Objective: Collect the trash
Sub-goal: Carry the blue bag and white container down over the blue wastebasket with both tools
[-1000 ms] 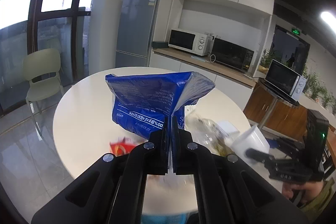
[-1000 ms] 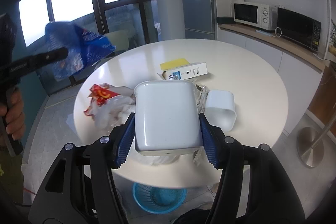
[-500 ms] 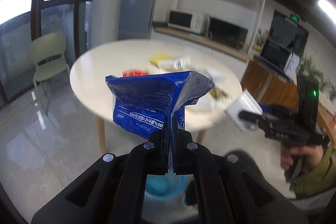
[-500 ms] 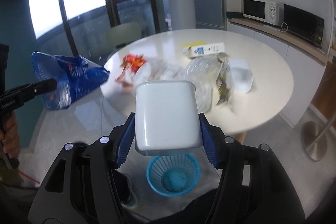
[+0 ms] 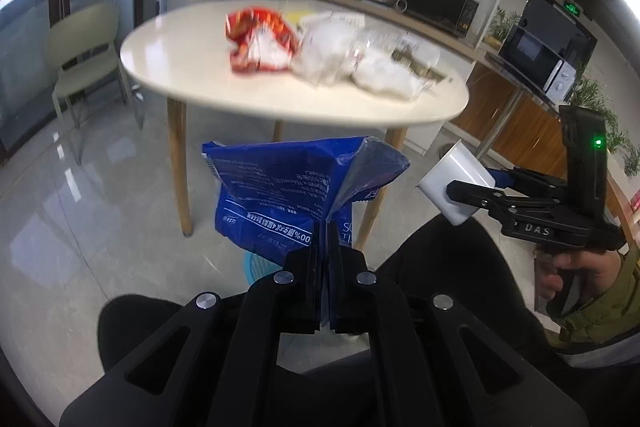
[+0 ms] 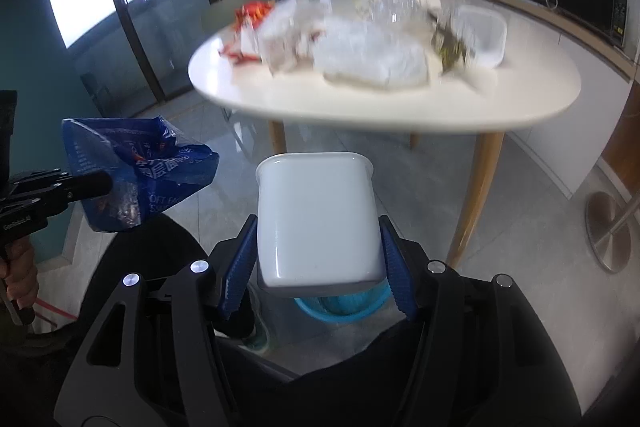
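Note:
My left gripper (image 5: 325,239) is shut on a crumpled blue plastic bag (image 5: 288,191), held in the air below the table's edge; the bag also shows in the right wrist view (image 6: 136,171). My right gripper (image 6: 318,247) is shut on a white plastic tub (image 6: 316,219), also seen in the left wrist view (image 5: 454,183). A blue basket bin (image 6: 340,303) stands on the floor just beyond the tub, mostly hidden; a sliver of it shows in the left wrist view (image 5: 256,265).
The round white table (image 5: 192,83) on wooden legs (image 5: 178,167) carries a red wrapper (image 5: 260,39), white and clear plastic bags (image 5: 336,55) and another white tub (image 6: 480,35). A green chair (image 5: 84,55) stands at left. Counter with microwaves at back.
Both grippers have dropped from above the table to below its edge, carrying the blue bag and the white tub. The blue bin now lies close under the tub.

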A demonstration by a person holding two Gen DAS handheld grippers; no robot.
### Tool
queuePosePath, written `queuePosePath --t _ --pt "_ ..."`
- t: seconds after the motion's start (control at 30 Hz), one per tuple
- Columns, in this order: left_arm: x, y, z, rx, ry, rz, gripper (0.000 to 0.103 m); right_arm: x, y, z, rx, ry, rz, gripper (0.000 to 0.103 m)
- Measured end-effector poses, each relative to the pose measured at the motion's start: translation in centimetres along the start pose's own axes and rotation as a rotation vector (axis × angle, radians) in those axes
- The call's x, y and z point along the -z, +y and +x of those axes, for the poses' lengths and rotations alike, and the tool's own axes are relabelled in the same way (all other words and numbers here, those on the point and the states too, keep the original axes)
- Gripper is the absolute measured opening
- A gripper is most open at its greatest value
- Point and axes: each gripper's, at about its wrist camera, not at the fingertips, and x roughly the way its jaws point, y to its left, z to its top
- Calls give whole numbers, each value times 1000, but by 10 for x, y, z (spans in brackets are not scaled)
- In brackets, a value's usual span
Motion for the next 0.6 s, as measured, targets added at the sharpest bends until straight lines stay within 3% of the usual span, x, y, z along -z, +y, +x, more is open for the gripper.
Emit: queuePosePath --t 0.33,0.43,0.6 --pt "37 24 77 18 118 -81 1 38 -12 81 -6 166 71 56" --pt "44 32 103 19 144 -106 1 45 -11 107 37 199 49 56" --pt "52 46 144 33 193 -170 1 57 -17 148 39 281 69 56"
